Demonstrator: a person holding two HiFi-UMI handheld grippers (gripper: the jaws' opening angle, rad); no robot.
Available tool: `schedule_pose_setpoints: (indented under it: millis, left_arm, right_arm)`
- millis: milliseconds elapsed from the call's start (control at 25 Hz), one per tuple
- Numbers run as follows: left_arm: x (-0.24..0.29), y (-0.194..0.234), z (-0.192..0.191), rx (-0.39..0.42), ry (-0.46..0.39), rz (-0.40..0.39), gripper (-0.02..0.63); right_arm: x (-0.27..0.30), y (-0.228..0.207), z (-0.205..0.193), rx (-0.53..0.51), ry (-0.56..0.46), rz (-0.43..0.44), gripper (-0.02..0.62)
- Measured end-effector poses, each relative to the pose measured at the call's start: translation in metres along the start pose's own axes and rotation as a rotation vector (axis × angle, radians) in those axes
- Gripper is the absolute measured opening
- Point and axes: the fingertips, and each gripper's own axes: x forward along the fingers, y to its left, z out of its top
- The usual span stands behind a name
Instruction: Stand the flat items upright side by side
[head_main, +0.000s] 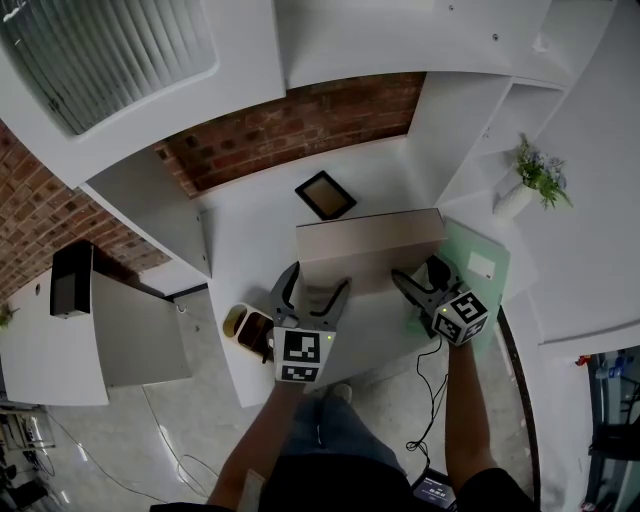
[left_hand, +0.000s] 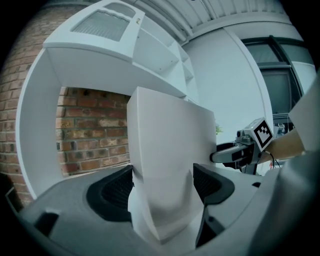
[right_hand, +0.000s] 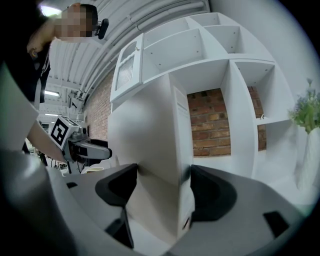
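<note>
Flat pale box (head_main: 370, 245) is held on edge over the white surface (head_main: 250, 240), long side running left to right. Whether its lower edge touches the surface cannot be told.

Left gripper (head_main: 318, 285): jaws are closed on the left end of the box, pads against both broad faces. Right gripper (head_main: 418, 275): jaws are likewise clamped on the right end.

Other flat items: black framed panel (head_main: 325, 195) lies flat behind the box, well apart from it; green sheet (head_main: 478, 262) lies flat under the right end.

Risks, as judged:
- If both jaws are opened before the box is seated, a tip onto either face is likely, since the base is narrow and no neighbour is there to lean on.
- Uneven release could twist the box, one end being freed first.
- The green sheet could be pinned or dragged if the box is set down on it.

Containers: white vase (head_main: 512, 200) holds a plant (head_main: 540, 170). Nothing is seen in the shelf compartments (right_hand: 210, 60) in the right gripper view.
</note>
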Motion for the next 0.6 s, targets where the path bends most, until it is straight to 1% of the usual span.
schedule_pose_setpoints:
  millis: [120,320,440,480,520,600]
  left_arm:
    - [-0.001,0.001,-0.005,-0.005,0.013,-0.018,0.350]
    - [-0.006,0.003,0.001,0.010,-0.036,-0.036,0.350]
    - [-0.010,0.008,0.004,0.019,-0.027,-0.029,0.350]
    - [-0.012,0.010,0.005,0.025,-0.014,-0.020,0.350]
    - [-0.014,0.013,0.007,0.031,-0.004,-0.014,0.351]
    - [-0.020,0.019,0.013,0.040,-0.004,-0.022,0.351]
  right_arm:
    - [-0.001,0.001,0.001,-0.009,0.005,-0.002,0.316]
    - [-0.005,0.000,0.005,-0.007,-0.007,-0.018,0.316]
    - [-0.011,-0.002,0.007,0.006,-0.015,-0.050,0.321]
    - [-0.015,-0.003,0.008,0.012,-0.019,-0.066,0.334]
    - [-0.021,-0.004,0.010,0.021,-0.027,-0.082,0.344]
    - [-0.033,-0.003,0.016,0.047,-0.057,-0.111,0.344]
